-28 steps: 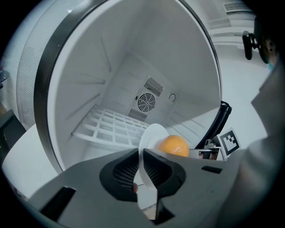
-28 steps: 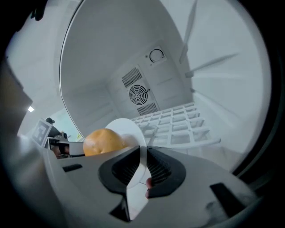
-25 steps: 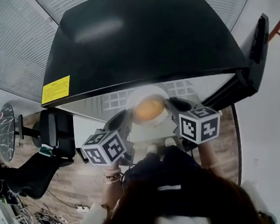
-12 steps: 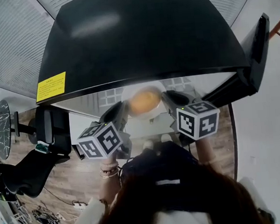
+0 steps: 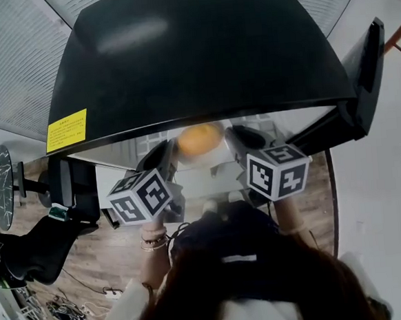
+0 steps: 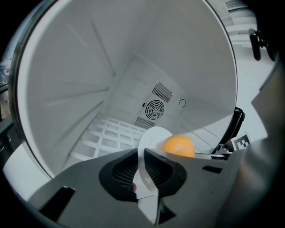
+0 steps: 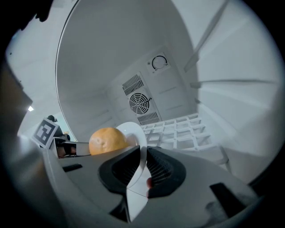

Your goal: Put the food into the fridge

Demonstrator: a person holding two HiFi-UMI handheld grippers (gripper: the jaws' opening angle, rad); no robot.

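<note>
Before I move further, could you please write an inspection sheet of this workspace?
Surface: white grid shelf in the fridge; plate seemingly not set on it yet.
Job's things: orange lies on the plate.
Clutter: nothing seen.
Grippers: left claw on the plate rim, its jaws have just been opening; right claw clamped on the opposite rim.
Cables: loose cables on the wooden floor.
Surroundings: black chair, open fridge door.

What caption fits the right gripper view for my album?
Right gripper clamps a white plate bearing an orange, with the fridge interior ahead.
</note>
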